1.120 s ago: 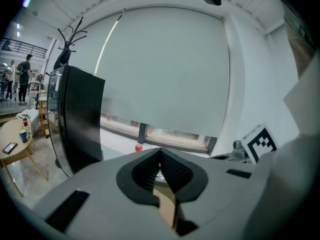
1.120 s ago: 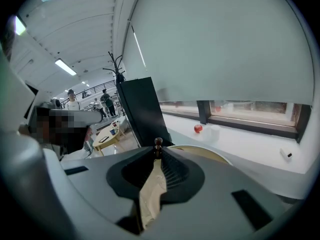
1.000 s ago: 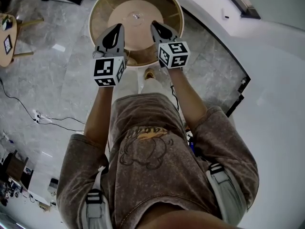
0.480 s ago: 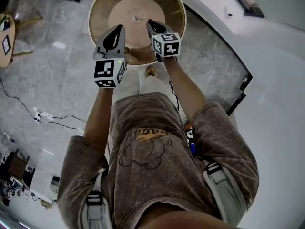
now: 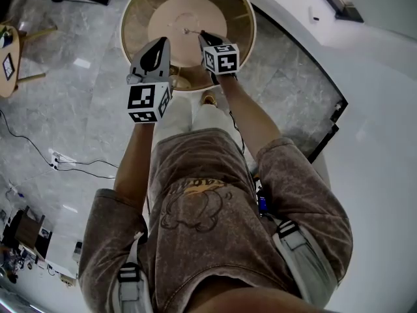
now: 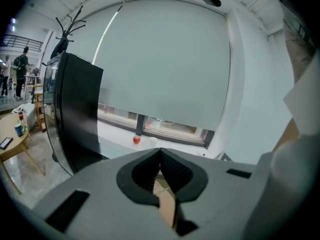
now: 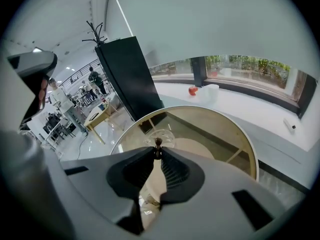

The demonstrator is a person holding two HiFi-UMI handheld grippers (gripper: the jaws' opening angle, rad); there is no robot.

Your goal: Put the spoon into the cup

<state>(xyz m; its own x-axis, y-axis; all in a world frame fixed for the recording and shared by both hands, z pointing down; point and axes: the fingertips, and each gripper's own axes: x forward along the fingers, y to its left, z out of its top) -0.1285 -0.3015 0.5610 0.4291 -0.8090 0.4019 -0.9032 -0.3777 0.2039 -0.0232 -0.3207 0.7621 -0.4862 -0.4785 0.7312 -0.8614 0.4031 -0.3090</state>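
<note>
— Glass, that cup (image 7: pixel 165 135), clear as anything, and it sat on the round table (image 7: pixel 240 149) dead ahead of the right gripper (image 7: pixel 158 151), just past its tips and lower

— And the spoon (image 7: pixel 157 143)?

— Pinched in those narrow jaws, its long axis running on from them, free end aimed cupward, as far as I could judge

— And the left gripper (image 6: pixel 160 153)?

— Jaws together, nothing in them; the right looked nearer

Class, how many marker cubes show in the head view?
2. One cube on the left gripper, before the round table's near edge; one on the right gripper, over the table. None seems hidden.
</note>
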